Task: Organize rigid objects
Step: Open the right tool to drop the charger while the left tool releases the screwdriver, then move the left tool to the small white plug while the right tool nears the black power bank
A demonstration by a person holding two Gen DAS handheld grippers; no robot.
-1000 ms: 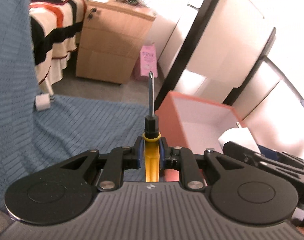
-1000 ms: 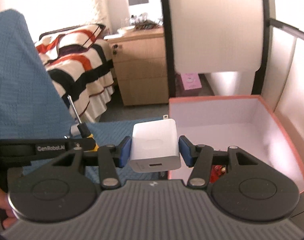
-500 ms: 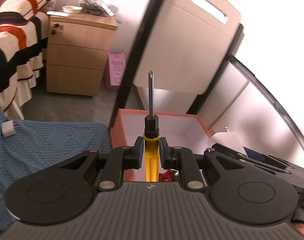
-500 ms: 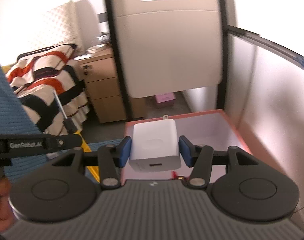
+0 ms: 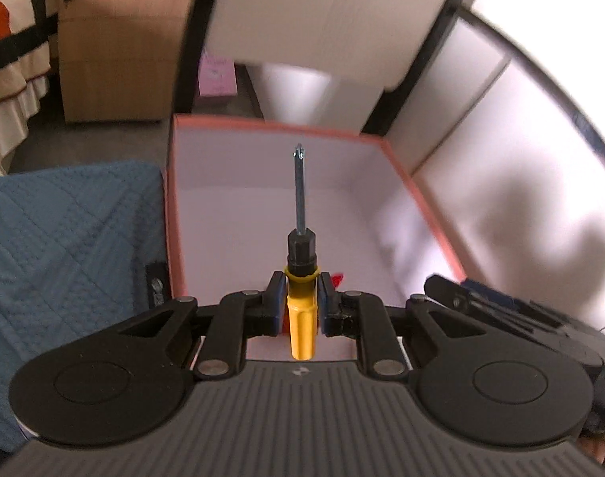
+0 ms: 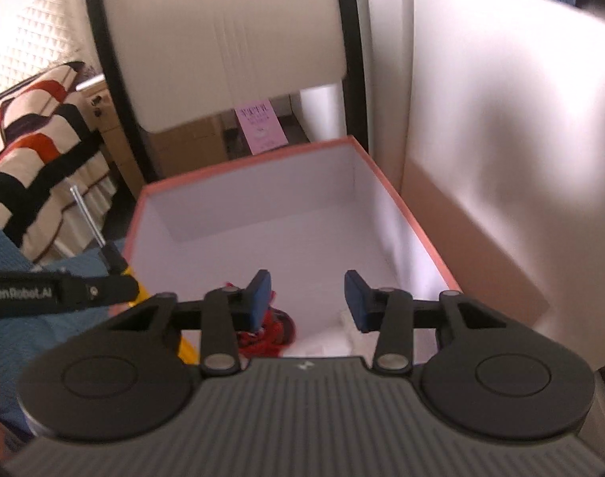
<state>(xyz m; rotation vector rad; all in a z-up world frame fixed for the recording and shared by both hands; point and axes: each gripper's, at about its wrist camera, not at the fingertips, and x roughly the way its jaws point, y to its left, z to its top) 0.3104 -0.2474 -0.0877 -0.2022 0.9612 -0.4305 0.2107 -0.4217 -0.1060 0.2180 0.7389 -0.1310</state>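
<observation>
Screwdriver held over the open box, the other hand-held gripper empty above it.

The left hand-held gripper (image 5: 300, 298) is clenched on the yellow handle of the screwdriver (image 5: 301, 318), whose metal shaft points forward over the white inside of the salmon-rimmed box (image 5: 278, 125). The right hand-held gripper (image 6: 308, 290) hangs over the near end of the same box. Its jaws have just been closing, yet they stand apart with nothing between them. Below it, on the box floor, a blurred white block (image 6: 330, 342) lies just beside a red tangle (image 6: 270, 330). To the left, a blue quilted cloth (image 5: 63, 238) reaches up to the box wall.
</observation>
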